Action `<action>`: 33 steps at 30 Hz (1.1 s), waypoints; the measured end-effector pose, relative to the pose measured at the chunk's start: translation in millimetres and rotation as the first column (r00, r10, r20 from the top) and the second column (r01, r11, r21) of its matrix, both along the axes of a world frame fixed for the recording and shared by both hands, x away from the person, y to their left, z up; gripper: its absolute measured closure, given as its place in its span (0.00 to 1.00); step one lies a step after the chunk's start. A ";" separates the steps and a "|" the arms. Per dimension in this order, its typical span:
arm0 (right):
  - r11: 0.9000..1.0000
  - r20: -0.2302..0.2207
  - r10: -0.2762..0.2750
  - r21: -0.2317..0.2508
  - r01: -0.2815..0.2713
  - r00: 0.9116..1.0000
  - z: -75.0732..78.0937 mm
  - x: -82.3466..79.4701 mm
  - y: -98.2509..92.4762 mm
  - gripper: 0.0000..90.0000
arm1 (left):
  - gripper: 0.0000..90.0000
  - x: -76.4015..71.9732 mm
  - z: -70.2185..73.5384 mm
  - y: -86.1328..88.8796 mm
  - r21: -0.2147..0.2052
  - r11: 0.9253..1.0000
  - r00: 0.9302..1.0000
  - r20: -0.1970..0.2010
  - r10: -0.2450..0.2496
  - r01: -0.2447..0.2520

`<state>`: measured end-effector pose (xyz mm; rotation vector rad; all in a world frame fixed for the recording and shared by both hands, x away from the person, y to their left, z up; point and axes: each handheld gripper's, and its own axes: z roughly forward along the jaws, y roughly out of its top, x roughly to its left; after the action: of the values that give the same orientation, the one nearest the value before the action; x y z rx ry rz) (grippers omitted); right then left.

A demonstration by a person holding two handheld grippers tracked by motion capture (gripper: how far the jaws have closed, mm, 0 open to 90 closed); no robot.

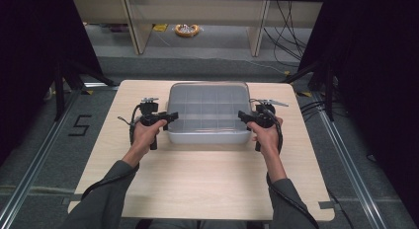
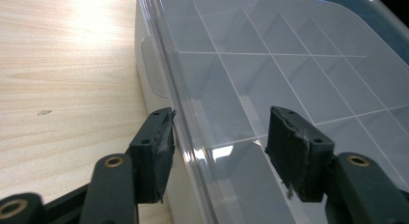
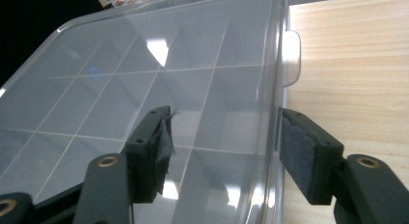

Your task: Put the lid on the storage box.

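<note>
A clear, glossy plastic organiser box [image 1: 208, 113] with rounded corners, a grid of dividers and a shut lid sits mid-table on pale woodgrain [image 1: 197, 179]. The left gripper [image 2: 219, 137] and right gripper [image 3: 224, 142] each straddle a lid edge, jaws apart, their worn dark pads [image 2: 161, 149] not clearly pressing. The box's far corners are cut off in both gripper views
</note>
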<state>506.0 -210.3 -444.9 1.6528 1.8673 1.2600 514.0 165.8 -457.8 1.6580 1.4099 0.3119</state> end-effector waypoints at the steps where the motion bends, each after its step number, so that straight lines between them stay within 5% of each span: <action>1: 1.000 -0.004 -0.008 0.012 0.008 1.000 0.0 -0.6 0.9 0.45 | 0.49 0.0 0.3 0.4 0.001 1.000 1.000 -0.001 0.000 0.000; 11: 1.000 -0.048 0.001 0.017 0.000 0.999 5.1 -2.5 -1.0 0.46 | 0.50 0.1 -1.8 3.3 -0.037 0.999 1.000 -0.017 -0.003 0.003; 12: 0.999 -0.030 0.010 -0.041 -0.012 1.000 4.5 -1.9 -5.1 0.46 | 0.51 -0.2 -1.9 3.8 -0.029 1.000 1.000 -0.019 -0.005 0.005; 13: 0.999 -0.029 0.007 -0.043 -0.009 1.000 4.7 -2.6 -5.4 0.46 | 0.51 -0.4 -1.8 4.4 -0.025 1.000 1.000 -0.023 -0.011 0.011; 14: 1.000 -0.057 -0.012 -0.018 0.011 0.998 4.9 -4.3 -4.7 0.46 | 0.51 -0.6 -2.0 4.1 -0.023 1.000 1.000 -0.021 -0.011 0.010; 18: 1.000 -0.055 0.002 -0.022 -0.003 0.998 -2.2 -3.4 -15.6 0.46 | 0.51 -1.0 -1.7 4.2 -0.024 1.000 1.000 -0.023 -0.010 0.009; 23: 0.999 -0.059 -0.008 0.048 0.010 0.998 -2.7 -9.1 -19.6 0.46 | 0.50 -1.2 -0.9 2.8 -0.007 1.000 1.000 -0.021 -0.012 0.012; 28: 0.999 -0.001 0.025 0.042 -0.025 1.000 4.6 -18.3 -25.1 0.44 | 0.46 -5.0 4.8 4.8 -0.036 0.999 1.000 -0.002 0.008 -0.008; 31: 0.996 0.017 0.043 0.076 -0.045 0.999 10.6 -29.3 -26.5 0.43 | 0.43 -10.0 9.5 9.1 -0.038 0.999 1.000 0.001 -0.002 0.002; 32: 0.994 -0.007 0.035 0.105 -0.035 0.999 13.7 -34.9 -24.4 0.43 | 0.42 -12.7 11.4 10.1 -0.043 0.999 1.000 0.007 -0.007 0.007; 33: 0.995 0.020 0.044 0.090 -0.046 0.999 12.8 -37.3 -25.2 0.42 | 0.41 -15.7 13.0 10.8 -0.044 0.999 1.000 0.018 -0.010 0.011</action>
<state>468.7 -235.4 -432.0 1.6478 1.8720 1.3923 498.2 176.6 -444.8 1.6225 1.3857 0.2868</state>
